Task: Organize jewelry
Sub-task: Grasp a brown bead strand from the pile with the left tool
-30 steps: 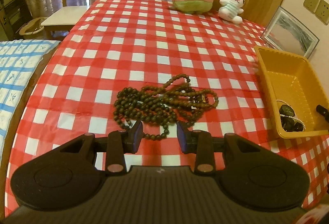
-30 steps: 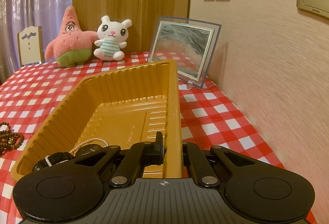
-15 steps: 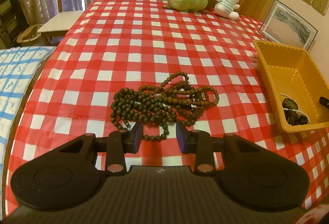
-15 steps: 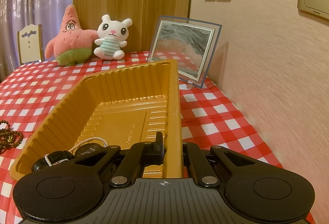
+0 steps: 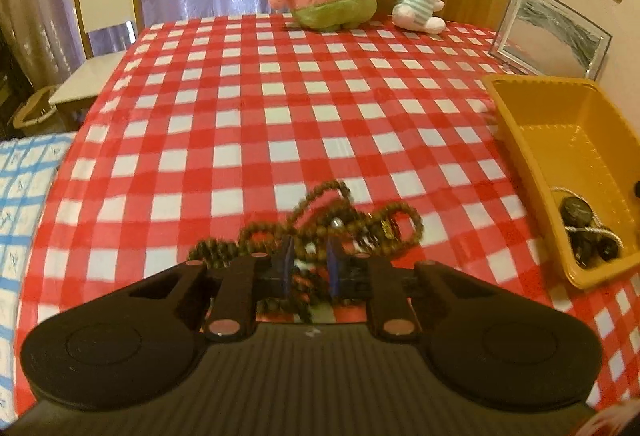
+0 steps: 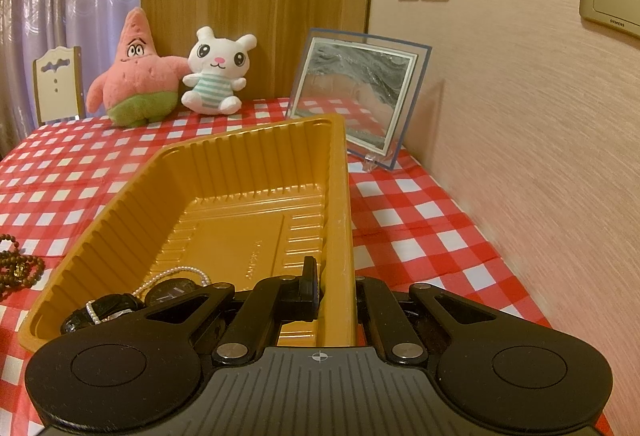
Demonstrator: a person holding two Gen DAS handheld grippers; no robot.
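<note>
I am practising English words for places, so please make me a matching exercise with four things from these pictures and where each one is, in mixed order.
Things:
1. brown bead necklace
2. pearl strand
3. picture frame
4. right gripper

Places:
A. clamped on the yellow tray wall
B. inside the tray
C. leaning by the wall
D. between the closing left gripper jaws

Pairs: 1-D, 2-B, 3-C, 4-A
</note>
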